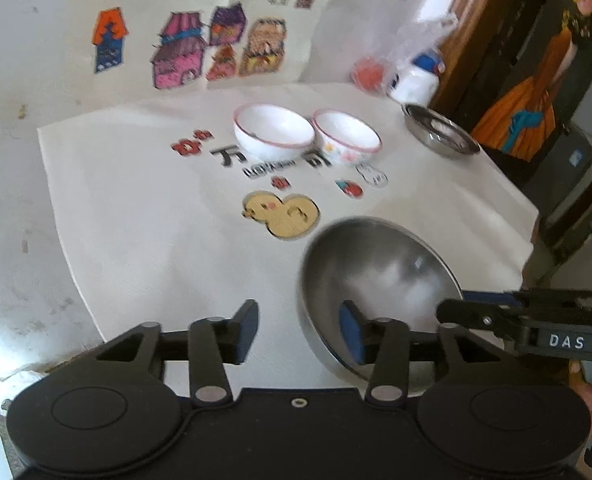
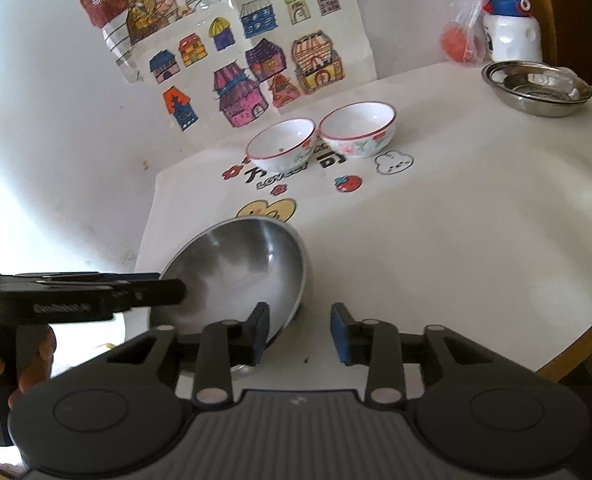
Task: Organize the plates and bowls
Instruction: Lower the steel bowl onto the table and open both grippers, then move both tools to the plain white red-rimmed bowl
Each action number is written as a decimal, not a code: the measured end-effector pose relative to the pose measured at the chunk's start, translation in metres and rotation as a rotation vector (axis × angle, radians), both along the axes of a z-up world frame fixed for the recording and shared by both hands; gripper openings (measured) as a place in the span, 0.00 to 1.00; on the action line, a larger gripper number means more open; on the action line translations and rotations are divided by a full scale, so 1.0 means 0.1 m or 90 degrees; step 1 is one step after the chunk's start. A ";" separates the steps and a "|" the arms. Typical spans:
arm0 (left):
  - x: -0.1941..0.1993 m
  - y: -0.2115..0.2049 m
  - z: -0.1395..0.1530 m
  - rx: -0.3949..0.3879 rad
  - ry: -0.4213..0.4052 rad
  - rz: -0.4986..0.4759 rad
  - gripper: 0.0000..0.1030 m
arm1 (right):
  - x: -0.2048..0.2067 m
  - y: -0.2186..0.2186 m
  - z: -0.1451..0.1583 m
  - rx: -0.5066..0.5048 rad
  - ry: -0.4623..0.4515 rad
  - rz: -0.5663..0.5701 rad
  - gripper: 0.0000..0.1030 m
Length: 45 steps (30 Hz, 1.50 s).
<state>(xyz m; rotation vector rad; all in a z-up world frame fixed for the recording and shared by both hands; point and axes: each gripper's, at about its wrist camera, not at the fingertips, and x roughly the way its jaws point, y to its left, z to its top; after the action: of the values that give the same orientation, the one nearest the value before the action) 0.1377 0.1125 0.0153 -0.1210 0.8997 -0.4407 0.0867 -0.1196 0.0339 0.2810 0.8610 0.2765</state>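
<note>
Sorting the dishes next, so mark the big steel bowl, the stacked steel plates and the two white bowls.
big steel bowl [image 2: 248, 264], right wrist view, on its inner wall.
stacked steel plates [image 2: 536, 84], right wrist view, on the top plate's inside.
two white bowls [image 1: 272, 128], left wrist view, inside the left one.

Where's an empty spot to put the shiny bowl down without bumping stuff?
Biggest bare patch: the white cloth right of the shiny bowl, in front of the metal dishes. Another lies left of the duck picture. It's crowded at the back, where two white bowls sit side by side, and in the corner with the bottle.
</note>
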 end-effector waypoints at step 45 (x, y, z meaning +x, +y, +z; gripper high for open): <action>2.15 -0.08 -0.26 0.012 -0.019 0.031 0.72 | 1.85 0.20 -0.28 0.145 0.058 -0.106 0.55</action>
<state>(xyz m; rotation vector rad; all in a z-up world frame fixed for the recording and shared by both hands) 0.3528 0.1042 -0.0110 -0.1184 0.8689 -0.3880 0.2721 -0.0996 0.0062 0.5775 0.8905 0.2079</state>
